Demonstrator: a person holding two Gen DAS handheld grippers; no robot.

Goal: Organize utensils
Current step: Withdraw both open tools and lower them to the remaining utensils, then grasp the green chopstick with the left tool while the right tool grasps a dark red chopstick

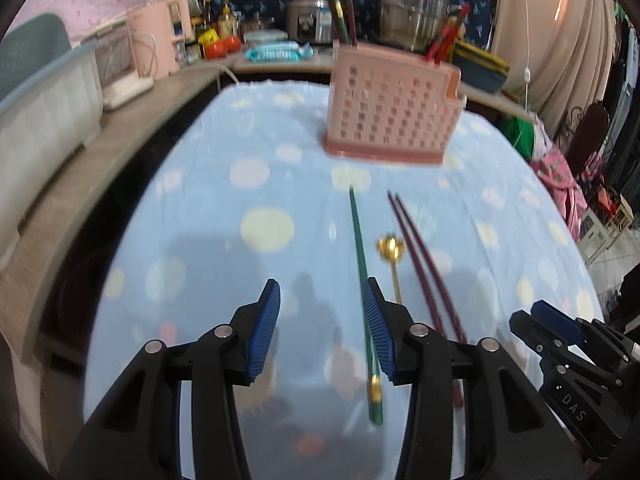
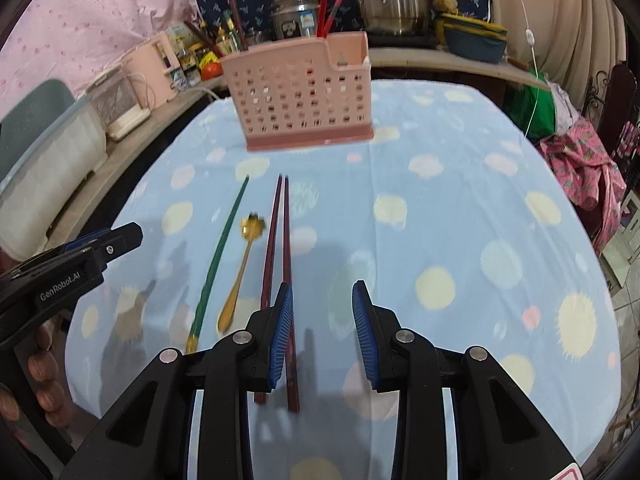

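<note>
A pink perforated utensil holder (image 1: 390,110) (image 2: 302,98) stands on the dotted blue tablecloth and holds several chopsticks. In front of it lie a green chopstick (image 1: 362,280) (image 2: 220,254), a gold spoon (image 1: 394,258) (image 2: 240,276) and a pair of dark red chopsticks (image 1: 424,268) (image 2: 280,248). My left gripper (image 1: 322,328) is open above the cloth, with the green chopstick just inside its right finger. My right gripper (image 2: 322,334) is open, with the dark red chopsticks beside its left finger. Each gripper shows at the edge of the other view: the right gripper (image 1: 560,332), the left gripper (image 2: 80,256).
A wooden counter (image 1: 120,132) runs along the left and back with a white bin (image 1: 44,120), a pink appliance (image 1: 158,40), bottles, tomatoes and steel pots (image 1: 412,4). Clothes and a chair (image 2: 588,152) are at the right of the table.
</note>
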